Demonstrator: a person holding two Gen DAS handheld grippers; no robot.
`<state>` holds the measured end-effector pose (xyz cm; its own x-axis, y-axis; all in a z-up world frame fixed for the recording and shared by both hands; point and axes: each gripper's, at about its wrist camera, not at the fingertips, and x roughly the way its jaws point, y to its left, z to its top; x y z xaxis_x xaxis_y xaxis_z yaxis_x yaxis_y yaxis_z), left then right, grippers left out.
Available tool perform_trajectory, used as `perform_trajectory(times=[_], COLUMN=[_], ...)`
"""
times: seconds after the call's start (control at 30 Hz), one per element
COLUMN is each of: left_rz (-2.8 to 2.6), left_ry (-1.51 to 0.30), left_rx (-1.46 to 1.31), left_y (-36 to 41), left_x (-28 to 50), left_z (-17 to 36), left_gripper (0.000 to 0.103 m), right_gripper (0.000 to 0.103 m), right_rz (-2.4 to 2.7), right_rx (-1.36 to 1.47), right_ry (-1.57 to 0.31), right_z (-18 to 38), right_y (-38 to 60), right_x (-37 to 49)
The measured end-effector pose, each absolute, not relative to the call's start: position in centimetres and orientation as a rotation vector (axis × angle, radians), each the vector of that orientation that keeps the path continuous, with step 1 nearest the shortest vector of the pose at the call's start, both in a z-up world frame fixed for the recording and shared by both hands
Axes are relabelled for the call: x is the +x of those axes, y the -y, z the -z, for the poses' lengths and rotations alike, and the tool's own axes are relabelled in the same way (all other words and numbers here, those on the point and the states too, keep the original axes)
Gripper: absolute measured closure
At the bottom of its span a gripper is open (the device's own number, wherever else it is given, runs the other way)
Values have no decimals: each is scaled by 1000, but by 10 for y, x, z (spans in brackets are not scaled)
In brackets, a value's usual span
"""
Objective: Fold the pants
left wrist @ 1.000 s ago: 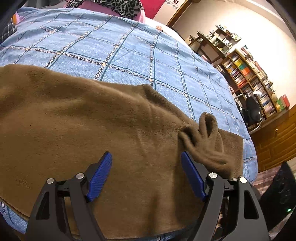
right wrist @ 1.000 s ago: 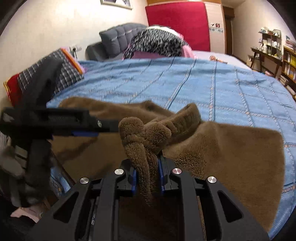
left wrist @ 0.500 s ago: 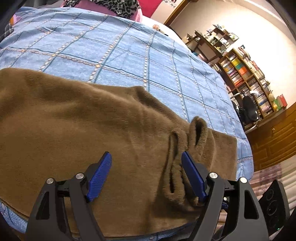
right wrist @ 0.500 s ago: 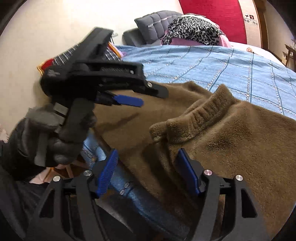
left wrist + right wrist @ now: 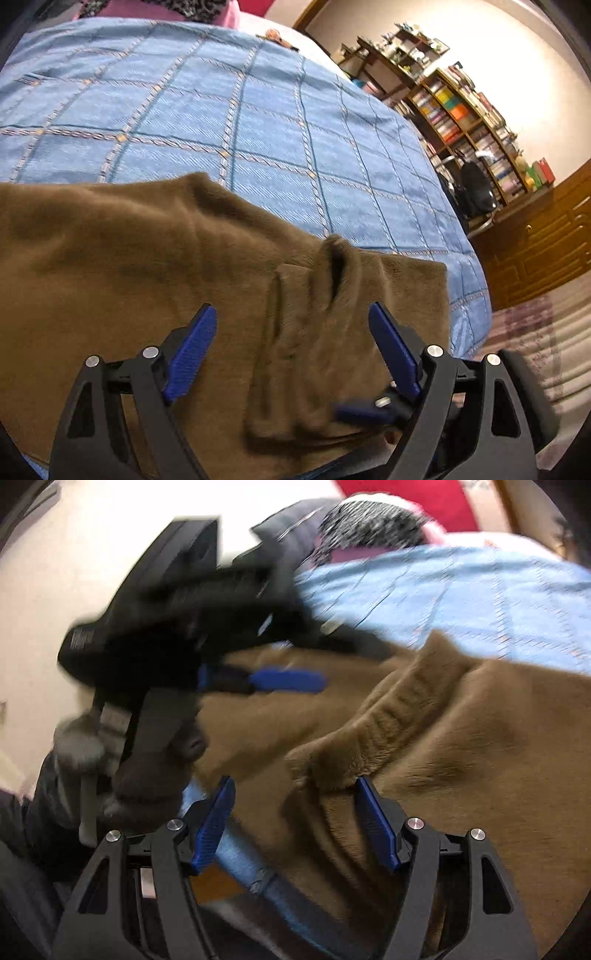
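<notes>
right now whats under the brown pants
The brown pants lie on the blue checked bedspread, which shows beyond them and at their near edge. Whatever lies under their middle is covered.

Motion blur smears the left gripper [image 5: 236, 672] and the gloved hand [image 5: 155, 771] gripping it, up-left of the right claw. The brown fleece pants [image 5: 147, 266] run past the frame's left and bottom edges. Bookshelf [image 5: 469, 118] contents far right stay too small to read.
</notes>
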<state>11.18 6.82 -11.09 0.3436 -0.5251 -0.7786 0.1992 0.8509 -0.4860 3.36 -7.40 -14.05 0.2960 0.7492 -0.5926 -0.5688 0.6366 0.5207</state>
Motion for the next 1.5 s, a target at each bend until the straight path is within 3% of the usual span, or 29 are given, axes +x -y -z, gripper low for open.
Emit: perform_trajectory(times=[0.4,0.5,0.53,0.67,1.03,1.13,1.27,1.5], left_rz=[586,564,539,529,432,411,332,280], left_ry=[-1284,-1281,-1278,-1258,-1104,-1146,-1170,-1092], left_rx=[-359,-339,-332,-379,-294,-272,-244,-233], left_y=[-38,-37,-40,-53,-97,-96,-98,-110], left_x=[122,122,122,118,96,101,104,91], left_z=[141,141,141,137,96,114,133,112], left_gripper=[22,52,68,77,76,71,44,41], right_gripper=[33,33,33,33,33,33,40,40], right_rz=[-966,-970,-972,-905,-593,-509,-403,-389], right_rx=[268,277,288,313,347,342,320,331], right_ry=[-940,-929,-919,-878,-749,-784,-856,-808], right_z=[152,150,149,138,110,131,160,135], right_y=[85,91,99,132,237,237,241,235], right_x=[25,27,23,15,12,26,40,39])
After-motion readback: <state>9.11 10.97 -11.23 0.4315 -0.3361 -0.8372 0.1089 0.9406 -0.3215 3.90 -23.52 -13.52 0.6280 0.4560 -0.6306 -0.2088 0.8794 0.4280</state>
